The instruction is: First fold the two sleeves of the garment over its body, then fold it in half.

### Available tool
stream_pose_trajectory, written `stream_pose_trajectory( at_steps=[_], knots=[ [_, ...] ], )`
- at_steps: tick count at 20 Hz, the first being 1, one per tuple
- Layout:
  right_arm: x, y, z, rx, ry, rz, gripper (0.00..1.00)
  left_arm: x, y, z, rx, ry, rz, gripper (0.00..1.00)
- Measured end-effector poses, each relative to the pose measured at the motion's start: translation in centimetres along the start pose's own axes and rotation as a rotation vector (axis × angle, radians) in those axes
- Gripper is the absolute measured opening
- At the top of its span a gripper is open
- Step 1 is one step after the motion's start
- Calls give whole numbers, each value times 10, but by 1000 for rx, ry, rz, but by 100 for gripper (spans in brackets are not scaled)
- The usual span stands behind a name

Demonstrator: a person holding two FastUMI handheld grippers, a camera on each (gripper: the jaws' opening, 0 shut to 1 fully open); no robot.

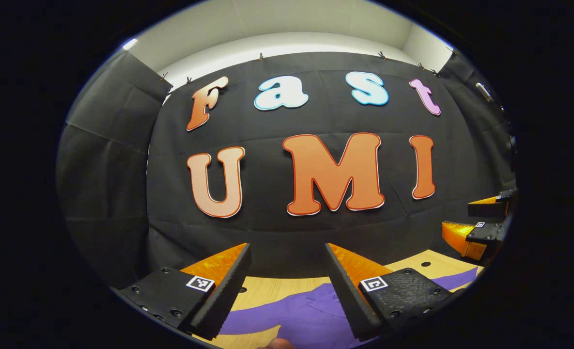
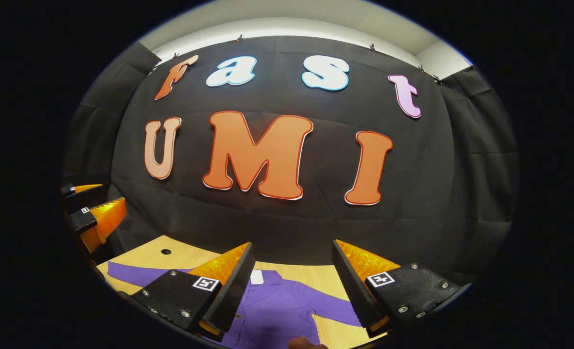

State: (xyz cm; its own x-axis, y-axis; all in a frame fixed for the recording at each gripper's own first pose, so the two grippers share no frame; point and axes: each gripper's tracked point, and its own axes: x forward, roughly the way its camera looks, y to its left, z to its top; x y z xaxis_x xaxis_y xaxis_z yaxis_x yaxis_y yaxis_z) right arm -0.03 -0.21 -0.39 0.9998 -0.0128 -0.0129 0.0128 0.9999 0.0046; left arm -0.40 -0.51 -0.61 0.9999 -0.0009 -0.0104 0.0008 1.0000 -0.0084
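Garment [image 2: 287, 303] partly behind gripper [image 2: 291, 271]

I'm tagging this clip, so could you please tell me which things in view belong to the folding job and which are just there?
Belonging to the job:
- purple shirt, spread flat, sleeves still out to the sides
- left tool, open above it
- right tool, open above it

Just there:
- wooden table under the shirt
- black cloth wall behind

A light wooden table [image 1: 287, 286] with small dark round holes stands against the black cloth wall [image 1: 277, 232]. Above the cloth there is a pale wall [image 2: 287, 26], and small clips hold the cloth's top edge.
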Motion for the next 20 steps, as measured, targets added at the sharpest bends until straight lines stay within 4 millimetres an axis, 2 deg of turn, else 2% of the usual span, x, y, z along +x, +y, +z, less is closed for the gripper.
stream_pose_trajectory(
  at_steps=[7, 20],
  knots=[
    [-1, -3, 0, -3, -1, -12, 95, -2, -1, 3, 1, -18, -2, 94],
    [-1, -24, -12, -7, 20, -74, 95, -7, -15, 6, 8, -15, -18, 94]
  ],
)
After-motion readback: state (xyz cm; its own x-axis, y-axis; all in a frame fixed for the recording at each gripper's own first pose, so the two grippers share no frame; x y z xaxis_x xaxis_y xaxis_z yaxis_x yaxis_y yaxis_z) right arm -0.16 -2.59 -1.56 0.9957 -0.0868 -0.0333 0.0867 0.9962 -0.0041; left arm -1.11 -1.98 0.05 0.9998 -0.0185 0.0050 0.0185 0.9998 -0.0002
